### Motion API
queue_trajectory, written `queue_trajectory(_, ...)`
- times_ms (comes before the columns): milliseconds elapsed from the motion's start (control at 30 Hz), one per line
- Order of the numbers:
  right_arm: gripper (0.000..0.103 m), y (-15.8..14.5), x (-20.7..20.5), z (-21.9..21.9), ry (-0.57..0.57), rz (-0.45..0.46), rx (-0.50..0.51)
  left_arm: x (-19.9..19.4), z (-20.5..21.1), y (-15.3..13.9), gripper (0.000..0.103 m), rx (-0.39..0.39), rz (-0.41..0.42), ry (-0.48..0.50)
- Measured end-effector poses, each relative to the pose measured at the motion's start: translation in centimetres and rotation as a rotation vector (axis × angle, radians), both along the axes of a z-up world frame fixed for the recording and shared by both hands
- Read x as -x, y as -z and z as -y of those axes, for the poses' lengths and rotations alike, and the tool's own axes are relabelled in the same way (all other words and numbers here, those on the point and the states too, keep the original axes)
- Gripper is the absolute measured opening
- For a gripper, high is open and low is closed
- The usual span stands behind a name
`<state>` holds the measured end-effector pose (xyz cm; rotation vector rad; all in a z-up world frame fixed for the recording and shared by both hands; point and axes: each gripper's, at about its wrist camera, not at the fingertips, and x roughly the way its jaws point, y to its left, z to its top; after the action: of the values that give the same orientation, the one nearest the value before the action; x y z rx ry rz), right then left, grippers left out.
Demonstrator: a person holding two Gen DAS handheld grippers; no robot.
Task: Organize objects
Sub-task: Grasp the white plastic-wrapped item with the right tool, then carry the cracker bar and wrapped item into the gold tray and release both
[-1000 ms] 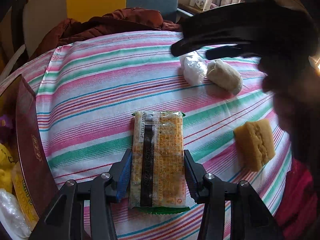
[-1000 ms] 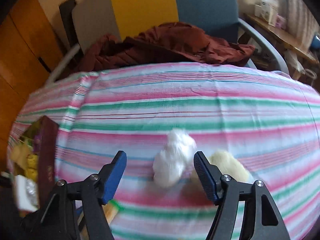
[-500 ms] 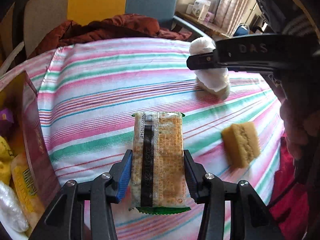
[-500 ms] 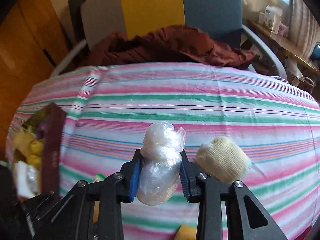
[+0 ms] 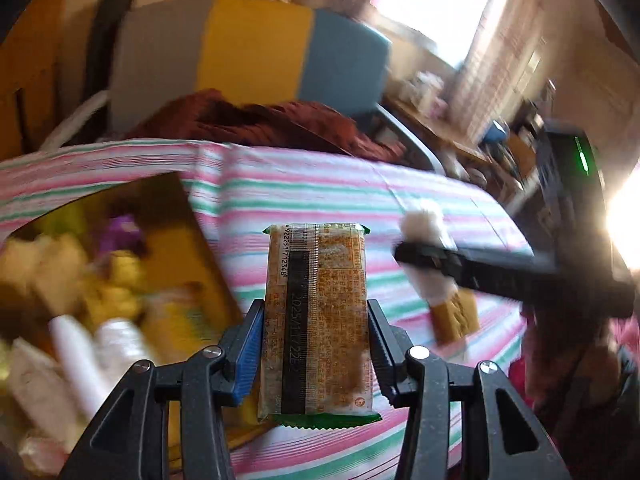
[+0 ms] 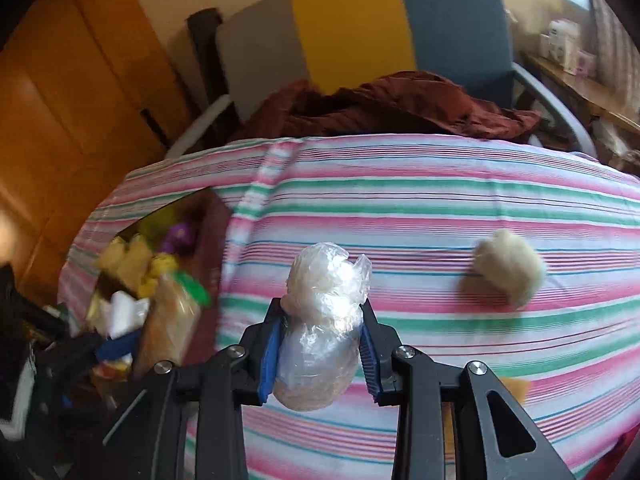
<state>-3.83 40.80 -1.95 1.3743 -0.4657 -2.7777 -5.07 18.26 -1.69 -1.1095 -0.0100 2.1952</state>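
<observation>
Clamped on a packet (image 5: 316,320) left, a wrapped bundle (image 6: 320,320) right, both raised for dropping into the box (image 5: 192,240).

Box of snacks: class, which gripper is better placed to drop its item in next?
Probably left: the left gripper, holding the cracker packet, hangs beside the box; the right gripper is farther over.

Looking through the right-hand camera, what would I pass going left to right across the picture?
Open box of snacks → plastic-wrapped bundle gripped in the right tool → cream fuzzy ball lying on the striped cloth.
</observation>
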Motion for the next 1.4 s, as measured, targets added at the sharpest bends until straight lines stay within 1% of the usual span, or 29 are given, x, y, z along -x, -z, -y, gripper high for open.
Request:
queue_trajectory(100, 0.035, -0.3, 0.2, 3.0, -0.057, -0.015, 0.035, 1.2, 4.2, -0.7, 0.049, -0.033, 0.003, -0.09)
queue_trajectory(300, 0.035, -0.2, 1.1, 10.2, -0.195, -0.021, 0.065, 3.3, 11.2, -0.4, 0.049, -0.099, 0.044, -0.254)
queue_trajectory(367, 0.035, 0.1, 1.4, 12.4, -0.236, -0.014, 0.068, 3.5, 13.0, -0.3, 0.049, -0.108, 0.043, -0.29)
queue_trajectory(500, 0.036, 0.8, 1.8, 15.6, -0.291, 0.004, 0.066, 3.8, 14.6, -0.1, 0.049, -0.119, 0.041, -0.32)
queue_trajectory(633, 0.038, 1.4, 2.0, 17.3, -0.316, 0.018, 0.063, 4.0, 14.7, -0.5, 0.049, -0.127, 0.026, -0.317)
queue_trajectory(833, 0.041, 2.2, 2.2, 17.7, -0.311, 0.036, 0.057, 4.8, 12.8, -1.6, 0.049, -0.12, -0.011, -0.29)
queue_trajectory(933, 0.061, 2.4, 2.1, 17.5, -0.301, 0.038, 0.074, 5.8, 11.6, -1.6, 0.049, -0.105, -0.022, -0.28)
queue_trajectory(1100, 0.063, 2.7, 1.9, 17.2, -0.28, 0.046, 0.081, 7.7, 9.4, -1.1, 0.05, -0.044, -0.028, -0.266)
queue_trajectory(1200, 0.067, 2.9, 1.6, 16.8, -0.27, 0.05, 0.082, 8.2, 8.5, -0.9, 0.052, -0.015, -0.029, -0.265)
queue_trajectory(1267, 0.068, 3.0, 1.4, 16.8, -0.263, 0.053, 0.081, 8.0, 8.4, -0.9, 0.052, -0.019, -0.029, -0.261)
queue_trajectory(1400, 0.068, 2.9, 1.0, 16.6, -0.251, 0.048, 0.06, 6.6, 8.2, -1.7, 0.052, 0.006, -0.078, -0.263)
